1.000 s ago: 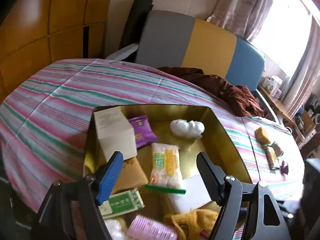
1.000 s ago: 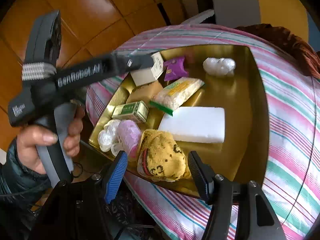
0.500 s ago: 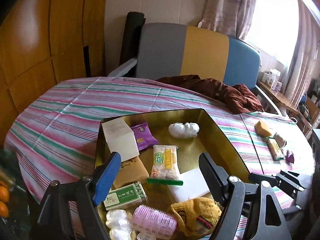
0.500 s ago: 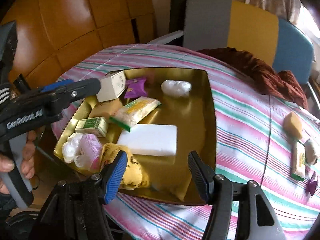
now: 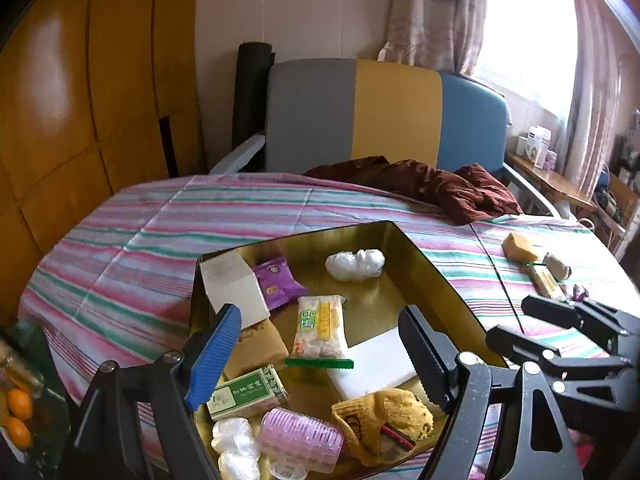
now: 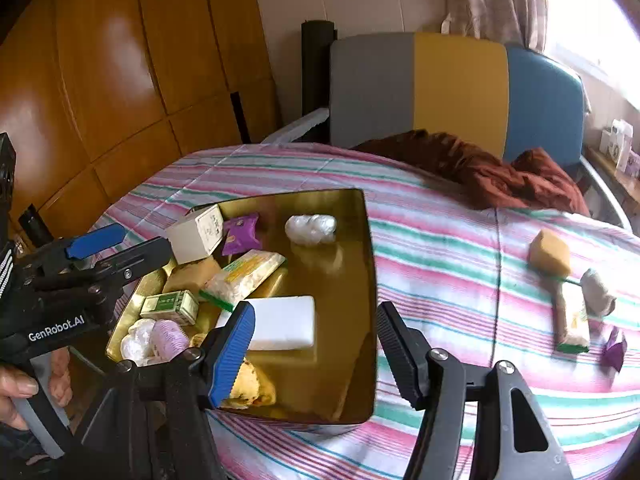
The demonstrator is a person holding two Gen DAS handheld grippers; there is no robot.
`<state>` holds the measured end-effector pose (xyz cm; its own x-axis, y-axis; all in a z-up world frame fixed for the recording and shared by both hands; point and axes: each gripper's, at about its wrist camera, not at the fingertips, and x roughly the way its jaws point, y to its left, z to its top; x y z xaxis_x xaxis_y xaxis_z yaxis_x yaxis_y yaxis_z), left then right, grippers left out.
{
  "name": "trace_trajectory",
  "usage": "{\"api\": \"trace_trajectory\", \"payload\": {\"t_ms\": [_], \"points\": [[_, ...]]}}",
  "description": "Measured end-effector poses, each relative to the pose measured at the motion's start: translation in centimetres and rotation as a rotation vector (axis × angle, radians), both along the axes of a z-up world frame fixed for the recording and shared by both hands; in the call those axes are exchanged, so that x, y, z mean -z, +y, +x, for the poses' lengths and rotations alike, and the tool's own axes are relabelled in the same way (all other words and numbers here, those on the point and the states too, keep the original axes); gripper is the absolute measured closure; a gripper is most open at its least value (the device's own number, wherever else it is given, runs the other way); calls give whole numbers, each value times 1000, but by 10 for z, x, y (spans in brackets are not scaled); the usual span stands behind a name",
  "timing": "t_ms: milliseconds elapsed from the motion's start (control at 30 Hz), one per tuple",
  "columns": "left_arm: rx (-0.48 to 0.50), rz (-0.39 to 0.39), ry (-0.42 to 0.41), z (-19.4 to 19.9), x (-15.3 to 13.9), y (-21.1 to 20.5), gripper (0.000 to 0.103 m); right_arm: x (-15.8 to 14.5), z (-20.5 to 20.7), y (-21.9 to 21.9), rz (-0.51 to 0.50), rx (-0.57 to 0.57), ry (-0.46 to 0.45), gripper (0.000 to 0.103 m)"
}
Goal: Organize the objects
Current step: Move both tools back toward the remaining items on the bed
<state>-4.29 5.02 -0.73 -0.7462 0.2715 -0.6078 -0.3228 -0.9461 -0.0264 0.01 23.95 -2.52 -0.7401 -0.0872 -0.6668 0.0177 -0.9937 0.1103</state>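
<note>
A gold tray (image 5: pixel 430 276) (image 6: pixel 366 280) sits on the striped tablecloth and holds several items: a white box (image 5: pixel 232 286), a purple packet (image 5: pixel 278 284), a white block (image 6: pixel 282 322), a snack bag (image 5: pixel 320 326), a pink roller (image 5: pixel 298 436) and a yellow cloth (image 5: pixel 382 416). On the cloth to the right lie a yellow sponge (image 6: pixel 550 252), a long packet (image 6: pixel 572 320), a grey lump (image 6: pixel 598 292) and a purple wrapper (image 6: pixel 614 350). My left gripper (image 5: pixel 320 354) is open and empty above the tray's near end. My right gripper (image 6: pixel 314 356) is open and empty over the tray's near right corner.
A brown cloth (image 5: pixel 432 188) lies at the table's far edge, before a grey, yellow and blue chair back (image 5: pixel 384 112). Wooden panels (image 5: pixel 80 100) stand at the left. A shelf with boxes (image 5: pixel 536 148) is by the window.
Both grippers have pulled back and risen from the tray, so more of the table shows. The right gripper has swung right and now sees the loose items on the cloth.
</note>
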Motion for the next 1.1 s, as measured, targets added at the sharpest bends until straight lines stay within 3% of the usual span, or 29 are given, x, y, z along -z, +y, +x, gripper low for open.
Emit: {"api": "trace_trajectory", "payload": {"t_ms": [233,600,1100], "points": [[36,-14,24,8,-6,12,18,8,-3,15,2,31,-65,39],[124,-46,40,19,-13,42,18,8,3,46,14,86,-87,39],[259,-82,35,26,-9,95,18,-2,26,164,-41,342,-131,39]]}}
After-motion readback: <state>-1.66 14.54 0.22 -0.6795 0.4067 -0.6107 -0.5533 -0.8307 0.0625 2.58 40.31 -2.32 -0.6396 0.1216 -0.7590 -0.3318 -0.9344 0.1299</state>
